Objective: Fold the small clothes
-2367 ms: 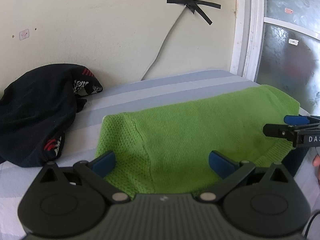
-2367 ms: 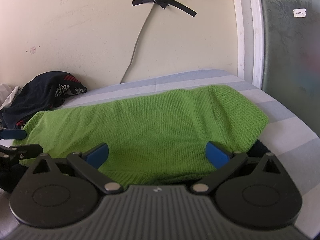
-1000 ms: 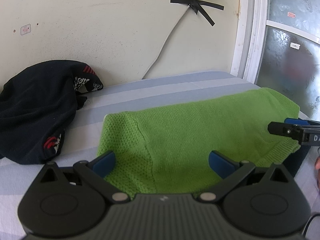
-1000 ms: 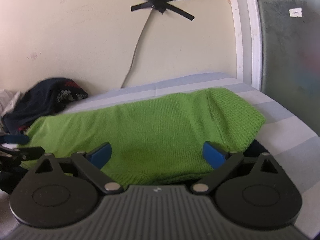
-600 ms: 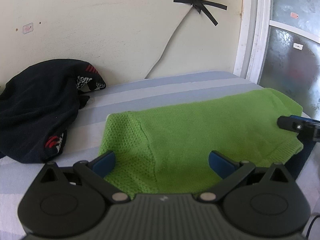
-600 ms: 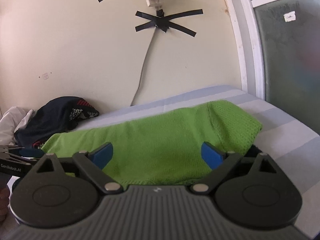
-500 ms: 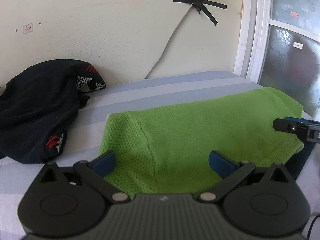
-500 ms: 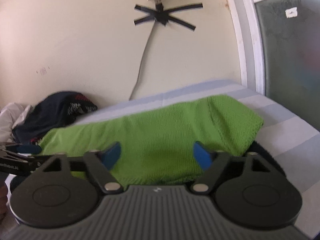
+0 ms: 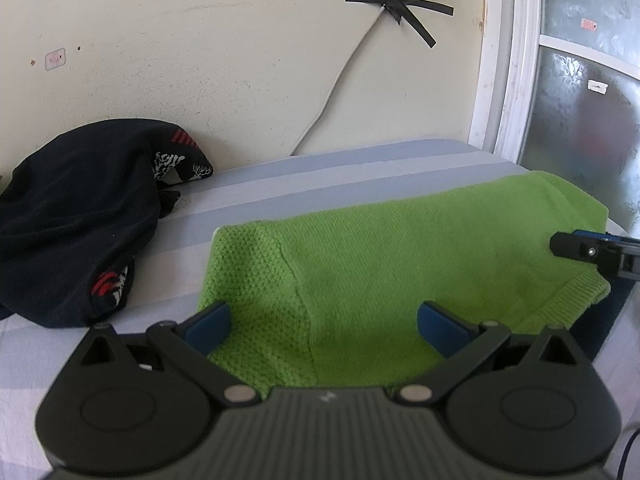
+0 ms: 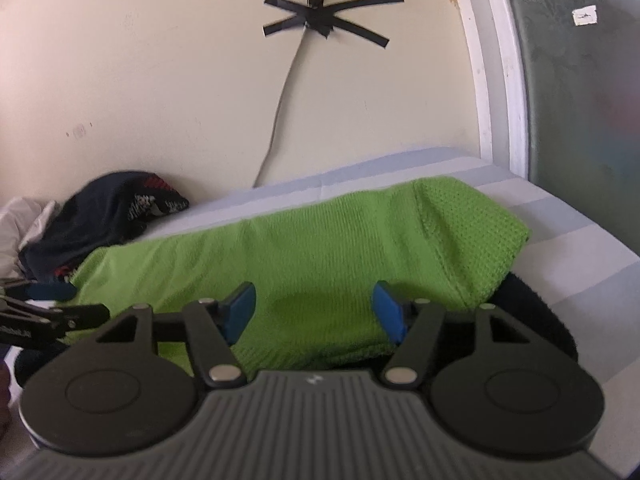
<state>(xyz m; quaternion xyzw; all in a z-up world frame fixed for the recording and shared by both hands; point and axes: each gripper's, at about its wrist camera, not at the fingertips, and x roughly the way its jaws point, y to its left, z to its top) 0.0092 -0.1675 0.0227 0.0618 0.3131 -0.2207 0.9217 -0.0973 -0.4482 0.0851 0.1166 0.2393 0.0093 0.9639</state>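
Right tongs (image 10: 314,312) narrowed since earlier, still apart over green knit sweater (image 10: 320,248); left tongs (image 9: 324,326) unchanged, spread wide.

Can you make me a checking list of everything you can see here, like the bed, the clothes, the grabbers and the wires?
Surface: striped blue and white bed sheet, mostly smooth.
Job's things: green knitted sweater lying flat across the bed, over something dark at its near edge.
Clutter: dark clothes pile by the wall; a pale cloth behind it.
Grippers: left gripper open, fingers over the sweater's near edge. Right gripper has just been closing, fingers part open, not yet pinching the sweater.
Cables: white cable taped to the wall with black tape.
Surroundings: cream wall, frosted glass door on the right.
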